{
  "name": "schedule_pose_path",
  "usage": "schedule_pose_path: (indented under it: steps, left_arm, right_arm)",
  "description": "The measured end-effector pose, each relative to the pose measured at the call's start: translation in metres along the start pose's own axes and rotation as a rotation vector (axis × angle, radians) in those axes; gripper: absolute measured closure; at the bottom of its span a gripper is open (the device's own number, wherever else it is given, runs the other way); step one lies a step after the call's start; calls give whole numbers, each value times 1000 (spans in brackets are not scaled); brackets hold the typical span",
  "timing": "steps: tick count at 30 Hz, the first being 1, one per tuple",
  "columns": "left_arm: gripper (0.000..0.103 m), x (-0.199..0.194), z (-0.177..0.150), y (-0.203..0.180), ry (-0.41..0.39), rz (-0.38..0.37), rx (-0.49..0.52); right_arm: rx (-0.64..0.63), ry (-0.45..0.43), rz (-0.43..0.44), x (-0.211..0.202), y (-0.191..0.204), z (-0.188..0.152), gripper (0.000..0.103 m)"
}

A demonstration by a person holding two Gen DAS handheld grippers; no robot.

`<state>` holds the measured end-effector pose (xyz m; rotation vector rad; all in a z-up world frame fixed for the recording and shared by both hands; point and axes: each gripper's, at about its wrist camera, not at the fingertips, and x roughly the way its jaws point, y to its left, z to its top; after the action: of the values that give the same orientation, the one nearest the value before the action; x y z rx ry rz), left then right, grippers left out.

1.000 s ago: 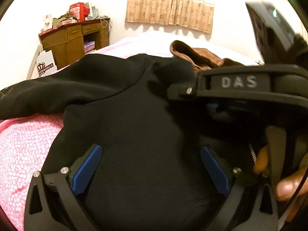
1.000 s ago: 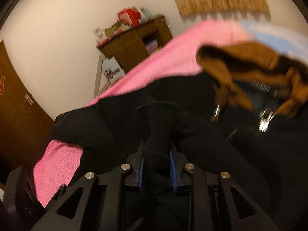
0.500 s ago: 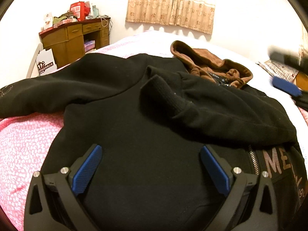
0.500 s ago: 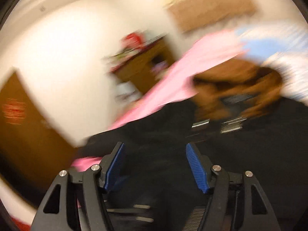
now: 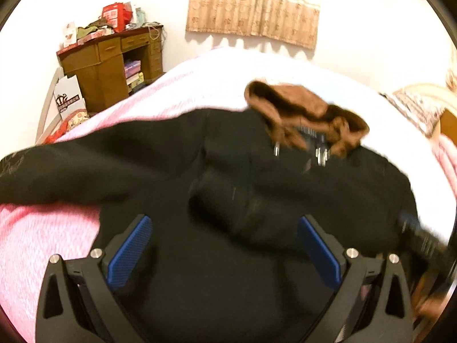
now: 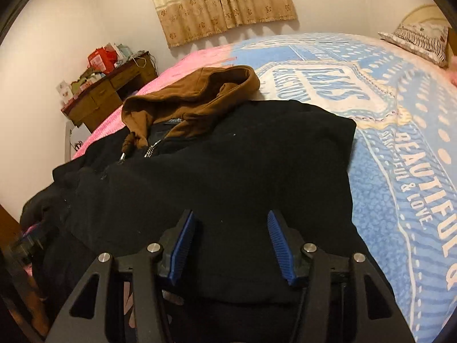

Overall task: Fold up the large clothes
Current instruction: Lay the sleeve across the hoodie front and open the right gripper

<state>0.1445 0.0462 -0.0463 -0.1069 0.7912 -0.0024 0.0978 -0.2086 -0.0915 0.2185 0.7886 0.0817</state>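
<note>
A black jacket (image 6: pixel 222 171) with a brown hood (image 6: pixel 188 97) is seen spread across a bed, its body lying partly on the pink bedspread (image 5: pixel 37 243) at the left and partly on the blue printed blanket (image 6: pixel 400 148) at the right. One sleeve (image 5: pixel 251 200) is laid across the chest, toward the middle, a placement judged to be the first narrowing fold; the other sleeve (image 5: pixel 71 165) is stretched out to the left over the pink cover and has not yet been brought in. The hood is left flat at the far end, beyond the zip (image 6: pixel 151 148), presumably so the body can be folded up toward it later.

The left gripper (image 5: pixel 225 251) is held low over the near part of the jacket with its blue pads (image 5: pixel 128 250) set wide apart and nothing between them. The right gripper (image 6: pixel 231 245) is held over the jacket's right half, also spread wide and empty, with the folded edge of cloth lying just below it. Both tools are judged to be poised between grasps rather than carrying fabric.

Farther out, a striped pillow (image 6: pixel 420 40) is seen at the far right of the bed, a cluttered wooden desk (image 5: pixel 111 63) against the far left wall, and patterned curtains (image 6: pixel 222 3) above the far side of the bed.
</note>
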Motion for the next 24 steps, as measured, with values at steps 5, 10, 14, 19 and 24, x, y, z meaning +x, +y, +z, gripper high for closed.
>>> schedule_pose_path:
  steps: [5,10,14,19,24]
  left_arm:
    - [0,46,20,-12,98,142,30]
    - [0,56,-19,12,126,135,20]
    - [0,44,-32,21,109,125,12]
    - [0,44,-32,25,92,97,-34]
    - [0,45,-31,19,79,106,-39]
  right_arm:
    - [18,-18,26,4,-9,3,48]
    - [28,-23,39,4,-6,8,48]
    - [30,-19,41,5,-5,10,48]
    - [173,-201,-18,-42,-32,18,49]
    - [168,-191,-51,-43,-37,52,49]
